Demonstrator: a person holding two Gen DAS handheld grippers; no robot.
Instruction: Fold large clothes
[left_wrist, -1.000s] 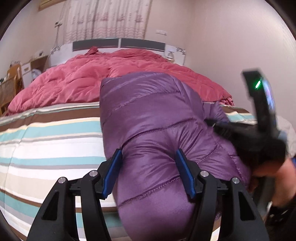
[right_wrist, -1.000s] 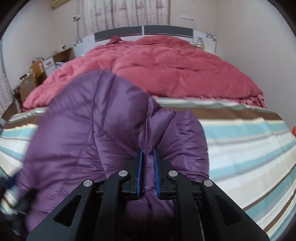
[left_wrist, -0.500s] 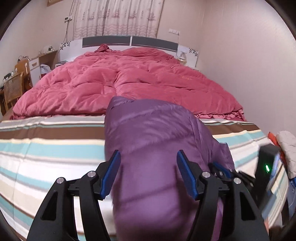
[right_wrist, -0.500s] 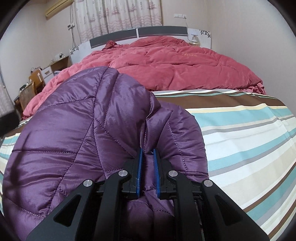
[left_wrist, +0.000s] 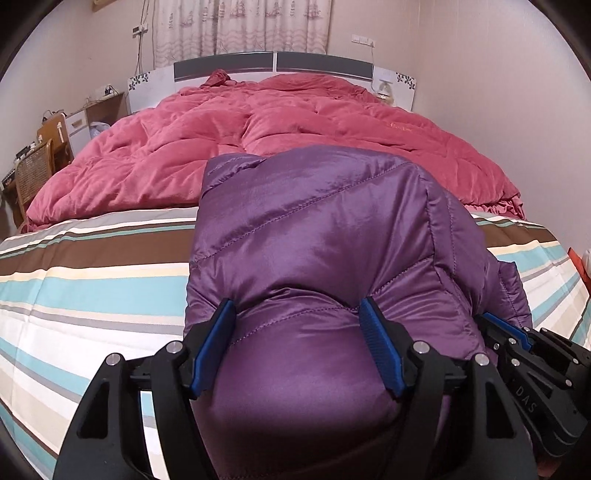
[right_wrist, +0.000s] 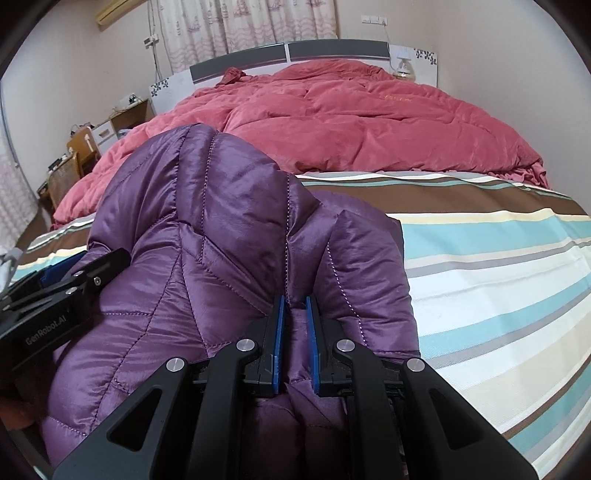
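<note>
A purple quilted down jacket (left_wrist: 325, 236) lies bundled on the striped bed sheet (left_wrist: 92, 288). My left gripper (left_wrist: 297, 332) has its jaws wide apart around a thick roll of the jacket, and the blue pads dent the fabric on both sides. My right gripper (right_wrist: 294, 328) is shut on a pinched fold of the jacket (right_wrist: 221, 221) near its right edge. The right gripper also shows in the left wrist view (left_wrist: 517, 343) at the jacket's right side, and the left gripper shows in the right wrist view (right_wrist: 66, 284) at its left.
A crumpled red duvet (left_wrist: 295, 129) covers the far half of the bed up to the headboard (left_wrist: 273, 62). A wicker chair (left_wrist: 33, 173) and desk stand at the far left. A wall is close on the right.
Both grippers have moved with the jacket, now seen lower and nearer. The right gripper has come alongside the left one. The left jaws stay wide, the right stays shut on the fold.
</note>
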